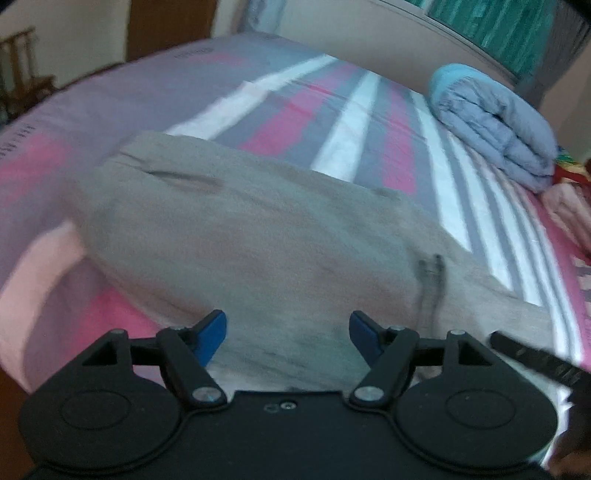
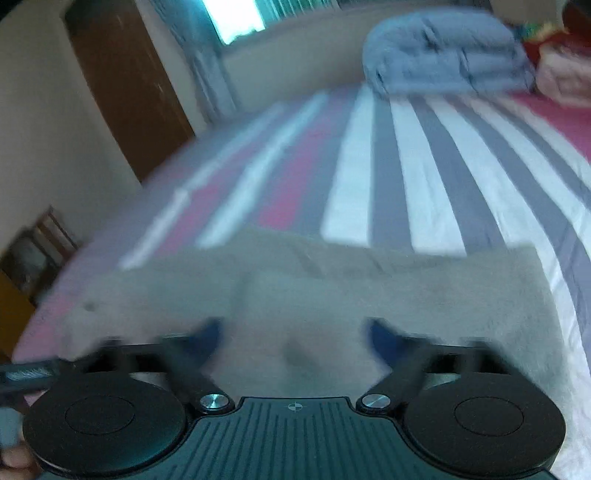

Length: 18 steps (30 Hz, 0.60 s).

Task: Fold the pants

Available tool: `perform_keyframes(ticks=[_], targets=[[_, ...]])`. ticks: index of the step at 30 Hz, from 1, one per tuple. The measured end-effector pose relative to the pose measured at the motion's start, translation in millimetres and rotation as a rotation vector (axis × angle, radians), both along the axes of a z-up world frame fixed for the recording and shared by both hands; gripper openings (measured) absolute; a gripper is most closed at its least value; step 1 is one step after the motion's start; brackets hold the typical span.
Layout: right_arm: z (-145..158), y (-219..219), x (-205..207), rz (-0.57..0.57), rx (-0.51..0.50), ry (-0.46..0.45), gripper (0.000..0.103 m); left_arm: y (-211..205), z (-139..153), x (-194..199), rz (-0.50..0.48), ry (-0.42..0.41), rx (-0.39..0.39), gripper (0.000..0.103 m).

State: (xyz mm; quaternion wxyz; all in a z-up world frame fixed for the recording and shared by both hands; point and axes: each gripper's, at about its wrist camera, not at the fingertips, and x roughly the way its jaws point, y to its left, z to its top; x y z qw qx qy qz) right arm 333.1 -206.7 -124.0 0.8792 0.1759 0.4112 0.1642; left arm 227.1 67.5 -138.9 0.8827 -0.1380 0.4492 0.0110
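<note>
Lying across the bed: grey pants [image 1: 258, 236] spread flat on a striped sheet [image 1: 347, 140], filling the near half of both views.
Pants, left view: a slit pocket shows toward the far left end, and a dark drawstring [image 1: 430, 280] lies on the cloth to the right of centre.
Pants, right view: the grey cloth [image 2: 369, 295] runs side to side with a straight far edge; the picture is blurred, so finer folds cannot be made out.
Left gripper [image 1: 288, 332]: jaws wide apart, blue fingertips [image 1: 214, 328] poised over the near part of the pants with nothing between them; whether they touch the cloth cannot be told.
Right gripper [image 2: 295, 336]: jaws wide apart, blue tips blurred, over the near edge of the pants and holding nothing.
Sheet: pink, grey and white stripes running away from the cameras.
Quilt [image 1: 495, 125]: a folded blue-grey bundle at the far right of the bed, well apart from the pants.
Beside the quilt: a pale pink folded cloth [image 1: 569, 206] at the right edge.
Background: a brown door [image 2: 125, 85] and a curtained window [image 1: 491, 22].
</note>
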Motion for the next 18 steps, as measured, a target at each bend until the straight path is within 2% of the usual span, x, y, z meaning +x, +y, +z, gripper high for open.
perform_keyframes(ticks=[3,6,10,13,15,16,18], targets=[[-11,-11,-11,-0.05,0.022,-0.003,0.055,-24,2,13,-0.078,0.009,-0.061,0.062],[-12,-25,-24,-0.08,-0.028,-0.038,0.056,-52,-3,27,-0.155,0.059,-0.173,0.056],[-22,-51,-36,-0.132,-0.01,-0.014,0.057,-73,-22,37,-0.134,0.165,-0.281,0.055],[-23,-71,-49,-0.165,0.046,0.011,0.058,-83,-28,32,-0.131,0.179,-0.285,0.05],[-23,-77,-55,-0.171,0.062,0.008,0.058,-82,-30,32,-0.111,0.17,-0.275,0.04],[-24,-79,-55,-0.172,0.071,0.007,0.058,-78,-29,31,-0.089,0.163,-0.286,0.038],[-21,-82,-60,-0.176,0.088,0.006,0.059,-73,-26,32,-0.072,0.145,-0.299,0.04]])
